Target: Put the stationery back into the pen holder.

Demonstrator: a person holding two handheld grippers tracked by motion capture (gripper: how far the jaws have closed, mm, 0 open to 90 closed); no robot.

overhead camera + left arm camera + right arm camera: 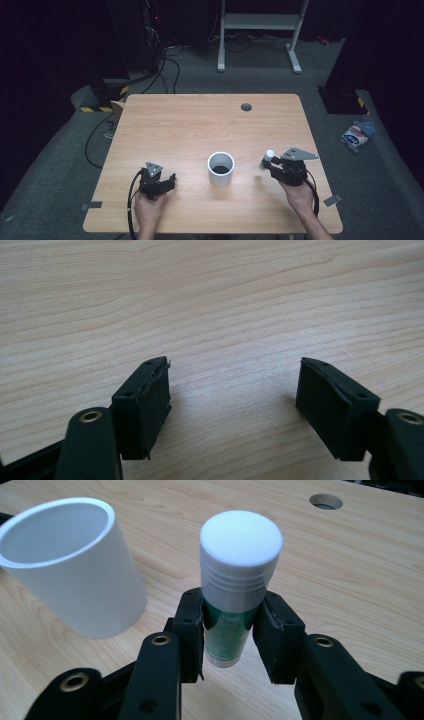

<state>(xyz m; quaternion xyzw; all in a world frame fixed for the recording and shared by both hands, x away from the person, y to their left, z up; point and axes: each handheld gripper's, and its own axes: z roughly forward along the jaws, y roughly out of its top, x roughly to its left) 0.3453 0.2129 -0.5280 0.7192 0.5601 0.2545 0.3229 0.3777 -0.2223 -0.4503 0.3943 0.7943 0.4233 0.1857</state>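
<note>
Right of the white plastic cylinder cup [221, 169], your right gripper [230, 630] clamps the green, white-capped glue stick [235, 587]; left gripper [232, 390] gapes, holding nothing. Keep the stick upright, centre it over the cup's rim before letting go.

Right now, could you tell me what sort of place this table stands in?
Probably a dim lab or recording room, not a home: a bare wooden table on grey carpet, cables trailing across the floor to dark equipment, and a white metal stand behind.
</note>
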